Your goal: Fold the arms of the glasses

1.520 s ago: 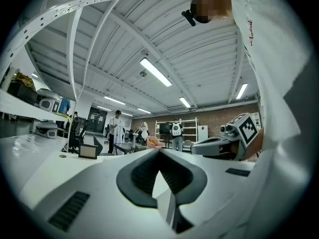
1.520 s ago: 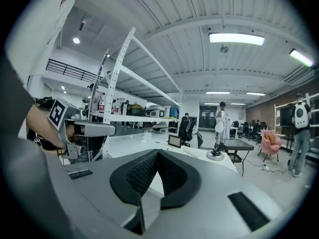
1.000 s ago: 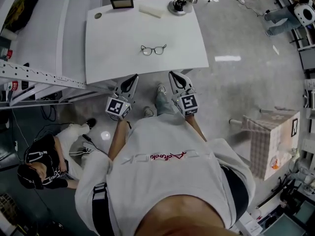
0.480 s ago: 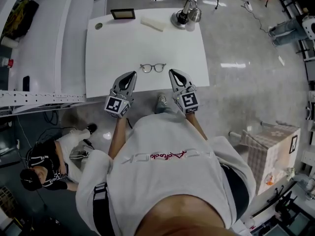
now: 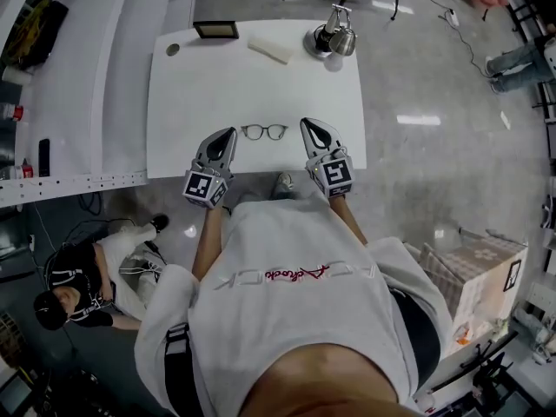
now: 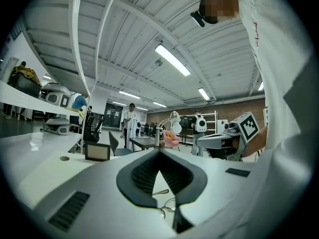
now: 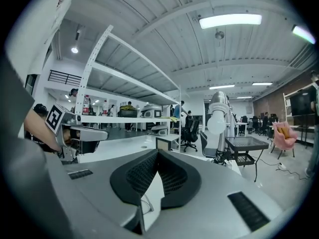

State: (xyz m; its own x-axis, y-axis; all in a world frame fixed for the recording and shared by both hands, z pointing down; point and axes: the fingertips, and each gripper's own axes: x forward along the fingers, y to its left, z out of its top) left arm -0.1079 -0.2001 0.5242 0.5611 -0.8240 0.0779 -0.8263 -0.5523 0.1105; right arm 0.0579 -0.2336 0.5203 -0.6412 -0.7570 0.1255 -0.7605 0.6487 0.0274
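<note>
Dark thin-rimmed glasses [image 5: 264, 131] lie on the white table [image 5: 200, 94] near its front edge, arms unfolded. My left gripper [image 5: 228, 135] is just left of them and my right gripper [image 5: 309, 126] just right, both over the table's near edge and apart from the frame. On each gripper the jaw tips meet with nothing between them. In the left gripper view a lens and arm of the glasses [image 6: 167, 206] show below the shut left gripper [image 6: 159, 151]. Under the shut right gripper [image 7: 158, 152], the right gripper view catches one arm of the glasses [image 7: 145, 202].
At the table's far edge stand a desk lamp [image 5: 328, 35], a small picture frame [image 5: 216, 29], a white block [image 5: 270, 49] and a round disc [image 5: 173, 49]. White shelving [image 5: 61, 102] runs along the left. A person [image 5: 78, 276] sits on the floor at lower left.
Both grippers have moved forward from short of the table to over its near edge and now flank the glasses. The jaws have stayed shut.
</note>
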